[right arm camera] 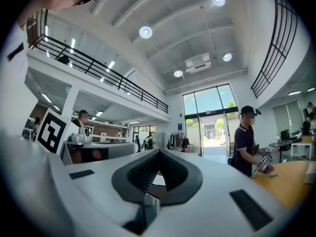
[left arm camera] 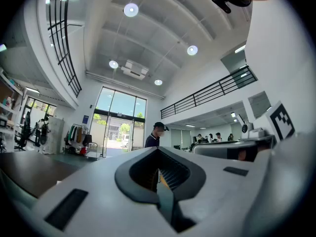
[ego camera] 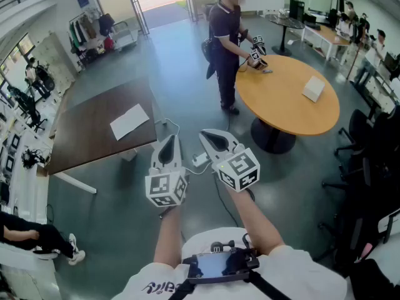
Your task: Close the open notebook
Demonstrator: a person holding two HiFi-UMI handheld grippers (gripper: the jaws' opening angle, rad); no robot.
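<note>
Left tongs (ego camera: 169,140) and right tongs (ego camera: 209,134) are pressed together and empty. They are held level, well apart from the white notebook (ego camera: 129,121) on the dark surface (ego camera: 87,142). Probably the closing is not yet begun.

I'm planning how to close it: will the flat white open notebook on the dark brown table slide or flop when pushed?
The white notebook lies very flat and thin, so its pages are probably floppy and light. The dark brown table looks smooth, so it may slide rather than fold. It shouldn't roll or tip.
</note>
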